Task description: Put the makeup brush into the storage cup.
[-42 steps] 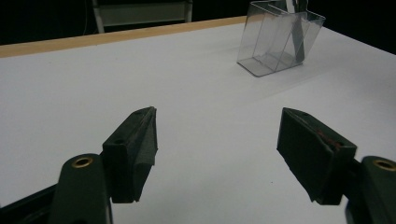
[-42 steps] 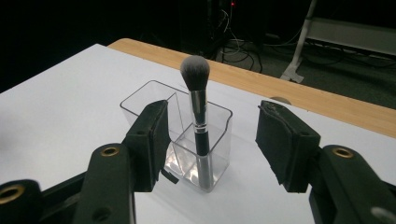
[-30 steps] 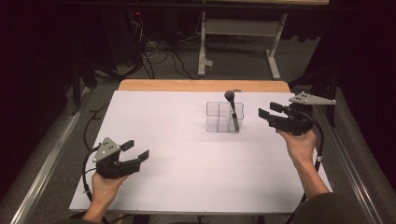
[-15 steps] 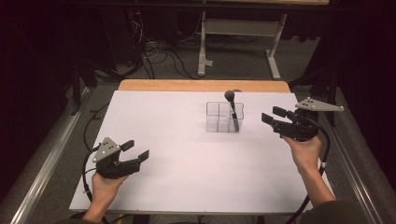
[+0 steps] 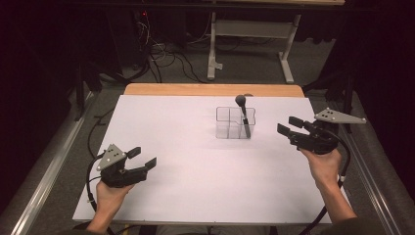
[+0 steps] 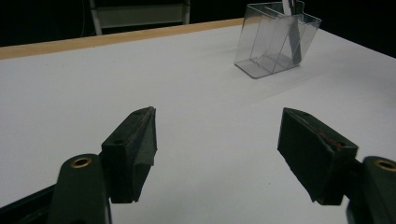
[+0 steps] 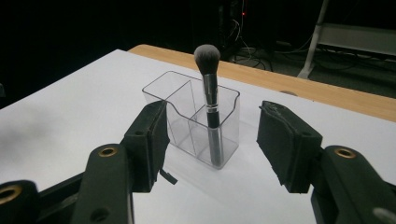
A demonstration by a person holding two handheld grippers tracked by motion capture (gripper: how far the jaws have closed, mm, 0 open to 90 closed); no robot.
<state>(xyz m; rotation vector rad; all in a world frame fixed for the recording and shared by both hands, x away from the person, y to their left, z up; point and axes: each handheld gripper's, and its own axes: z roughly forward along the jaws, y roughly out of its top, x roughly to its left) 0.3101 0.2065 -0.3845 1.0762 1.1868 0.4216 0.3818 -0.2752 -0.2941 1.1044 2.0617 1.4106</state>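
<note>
One makeup brush point(image 7: 208, 100) stands head-up in the near right compartment of the single clear organizer point(image 5: 235, 123), back of centre on the white table point(image 5: 186, 186). The right gripper point(image 5: 292, 127) faces it, jaws parted and empty, so I'd approach level and pinch the handle above the rim. Two grippers; the left gripper point(image 5: 144, 157) hangs open, empty, well apart.

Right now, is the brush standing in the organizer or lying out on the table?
In: the brush stands head-up in a compartment of the clear organizer.
</note>
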